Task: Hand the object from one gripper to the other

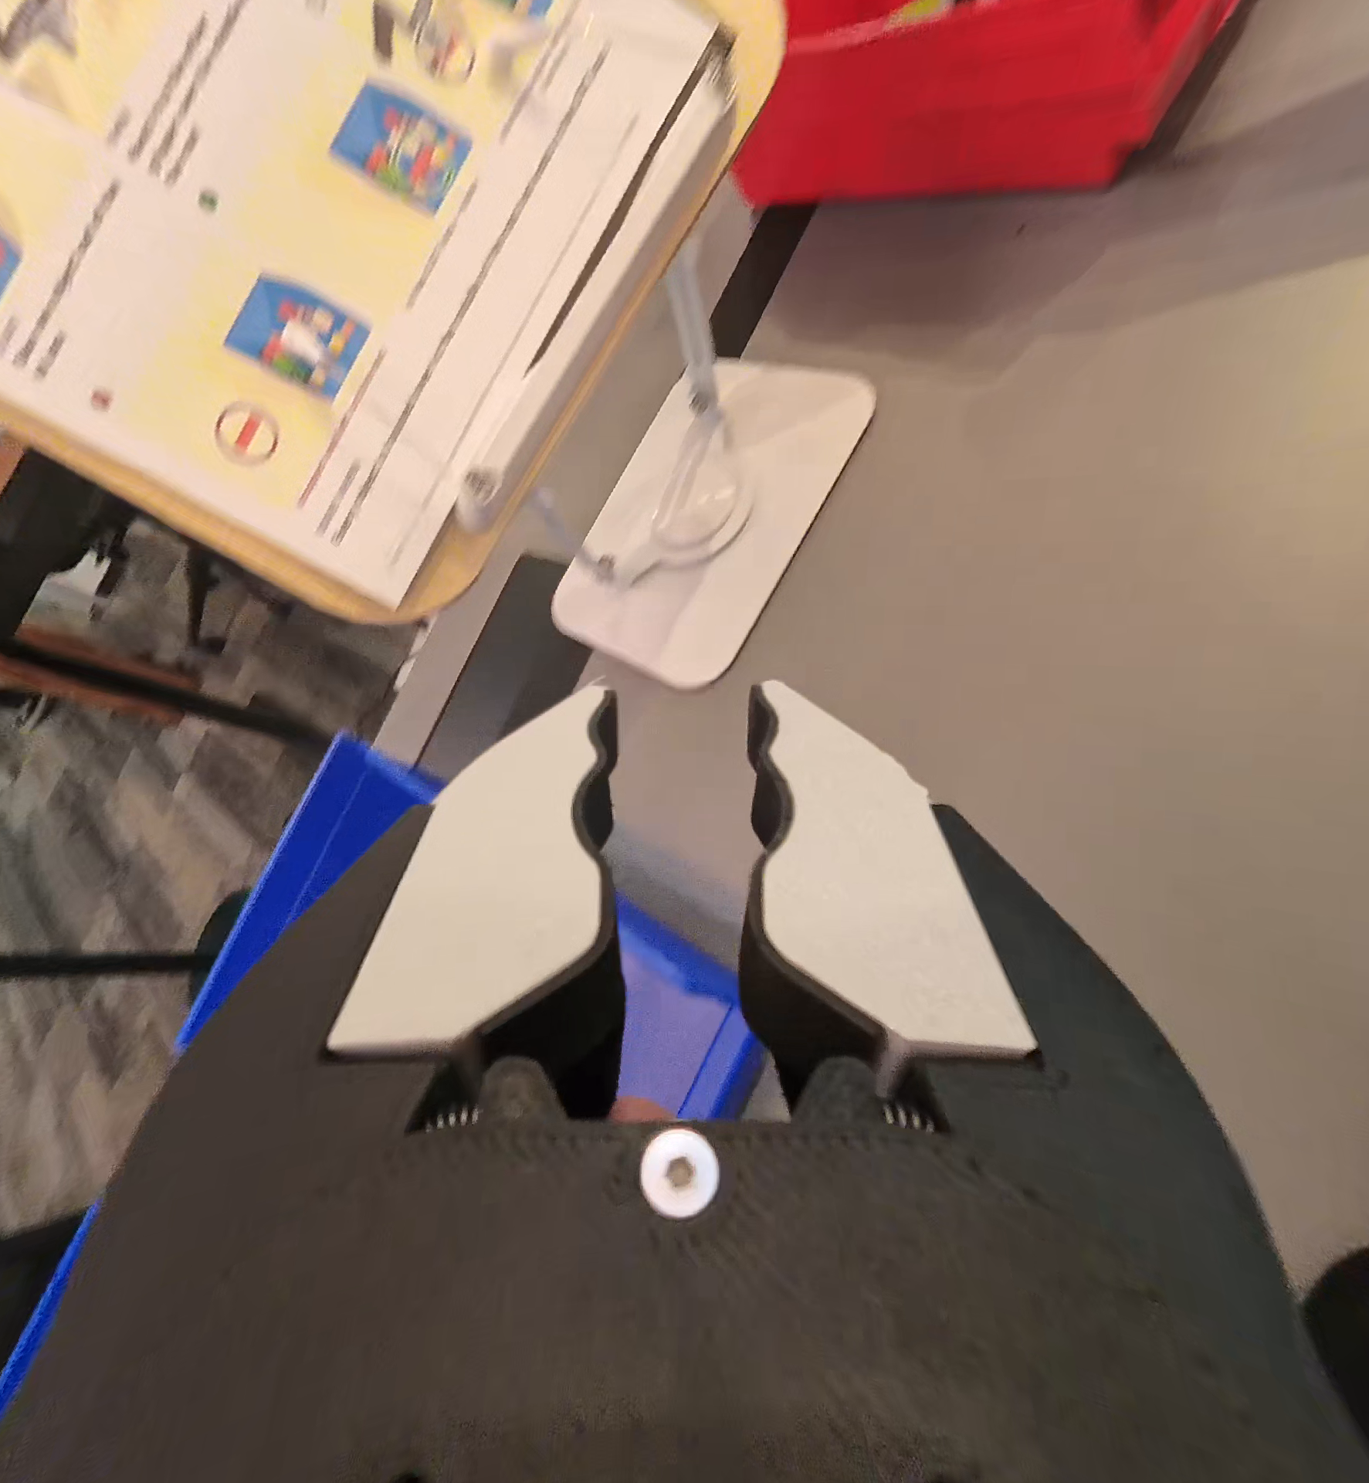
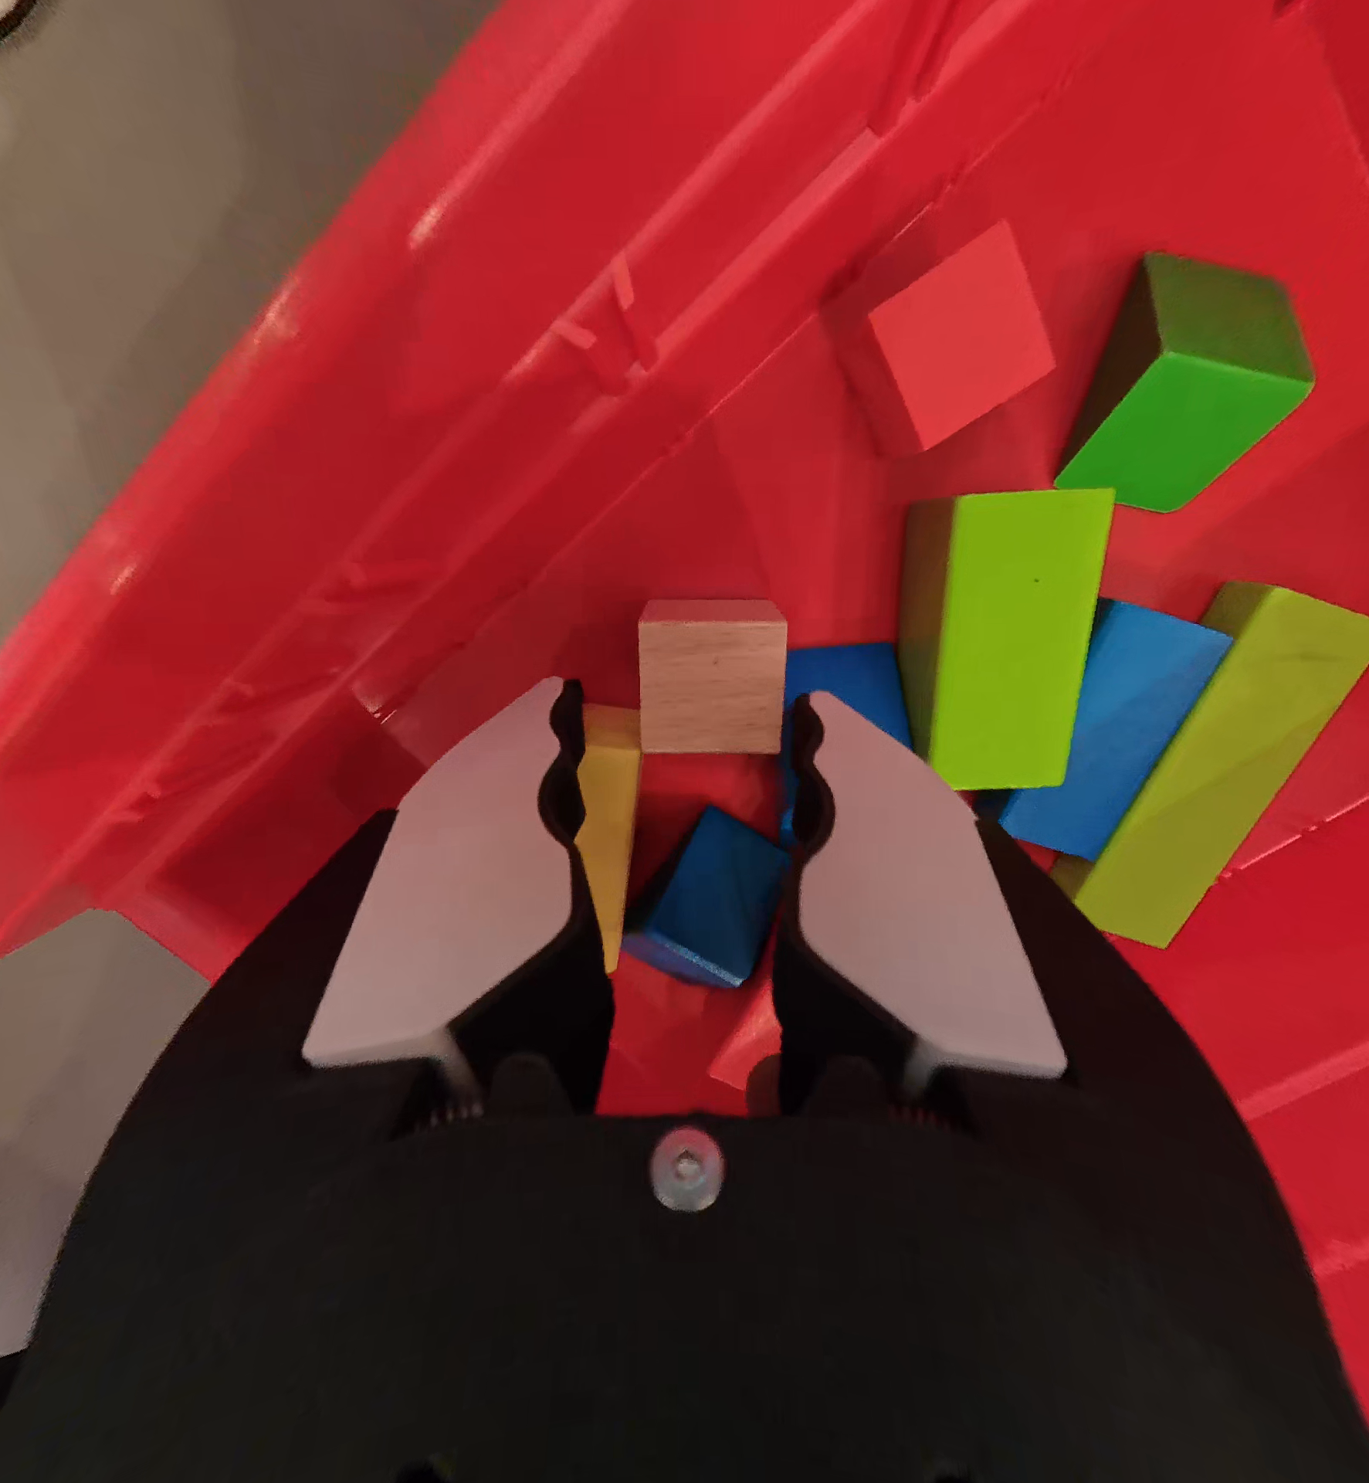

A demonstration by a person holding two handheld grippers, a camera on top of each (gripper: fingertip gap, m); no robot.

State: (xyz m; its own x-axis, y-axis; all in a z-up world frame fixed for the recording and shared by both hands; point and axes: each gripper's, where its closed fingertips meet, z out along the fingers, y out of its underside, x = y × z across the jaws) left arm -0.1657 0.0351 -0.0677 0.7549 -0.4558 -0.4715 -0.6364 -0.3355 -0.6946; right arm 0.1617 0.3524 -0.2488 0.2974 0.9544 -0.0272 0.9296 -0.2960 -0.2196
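In the right wrist view my right gripper [image 2: 685, 706] hangs open over the red bin [image 2: 504, 321]. A plain wooden cube [image 2: 711, 678] lies on the bin floor at my fingertips; the pads do not press on it. A yellow block [image 2: 609, 802] lies by the left finger and a blue block [image 2: 705, 891] lies lower down between the fingers. In the left wrist view my left gripper [image 1: 681, 706] is open and empty above the grey table [image 1: 1066, 642]. Neither view shows the other gripper.
More blocks lie in the red bin: a red one [image 2: 958, 337], green ones [image 2: 1002, 634] and another blue one [image 2: 1114, 722]. In the left wrist view there is a blue bin [image 1: 328, 867] under my gripper, a board with an instruction sheet [image 1: 264, 241] on a white stand base [image 1: 713, 530], and the red bin [image 1: 946, 104] at the back.
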